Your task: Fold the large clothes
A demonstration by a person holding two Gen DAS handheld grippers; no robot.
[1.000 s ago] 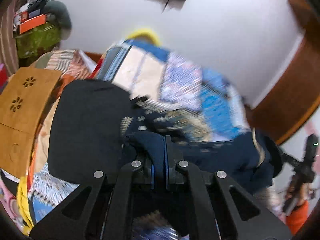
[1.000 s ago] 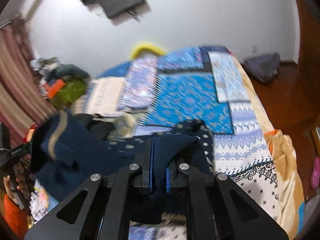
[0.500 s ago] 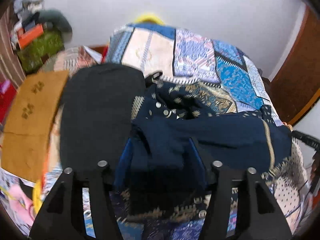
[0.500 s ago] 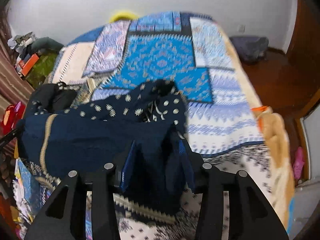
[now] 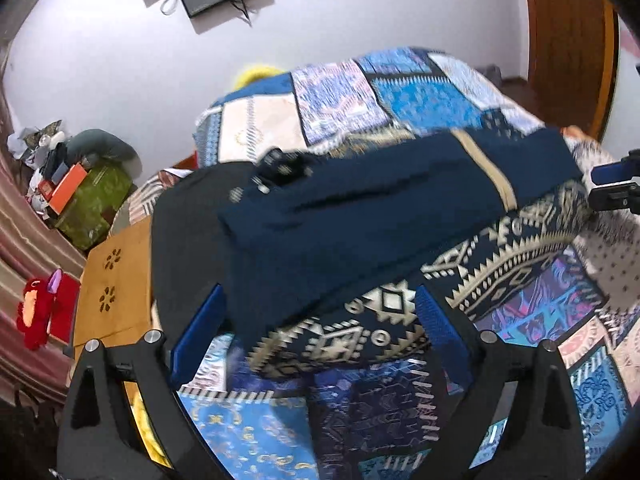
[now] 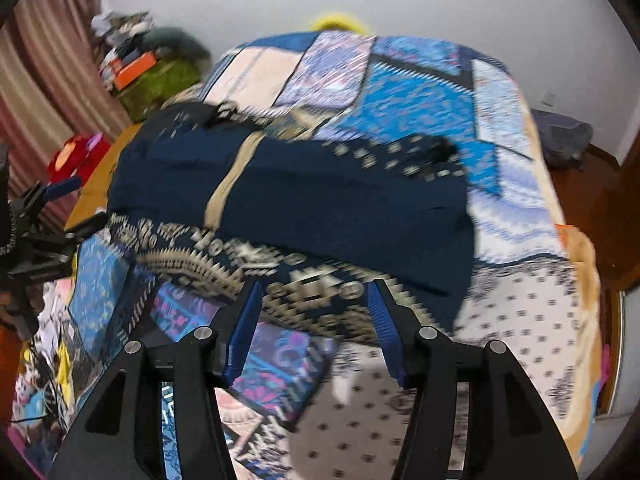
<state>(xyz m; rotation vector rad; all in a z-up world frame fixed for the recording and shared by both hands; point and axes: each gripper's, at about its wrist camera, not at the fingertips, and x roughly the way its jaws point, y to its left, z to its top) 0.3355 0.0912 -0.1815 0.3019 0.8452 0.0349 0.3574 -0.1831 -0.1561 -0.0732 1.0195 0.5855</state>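
Observation:
A large navy garment [image 5: 360, 220] with a beige stripe and a gold patterned hem lies folded across the patchwork bedspread [image 5: 420, 96]; it also shows in the right wrist view [image 6: 320, 200]. My left gripper [image 5: 320, 320] is open and empty, its blue pads either side of the hem's near edge. My right gripper [image 6: 314, 312] is open and empty just in front of the hem. The right gripper's tip shows at the left wrist view's right edge [image 5: 616, 184], and the left gripper at the right wrist view's left edge [image 6: 40, 216].
A black garment [image 5: 188, 232] lies left of the navy one. A wooden lap table [image 5: 116, 284] sits at the bed's left side. A green box [image 5: 92, 204] with clutter and striped curtains [image 6: 44, 80] stand by the wall. A wooden door [image 5: 568, 40] is at right.
Both grippers opened and let go of the navy garment, which dropped folded onto the bed. Both then drew back from it.

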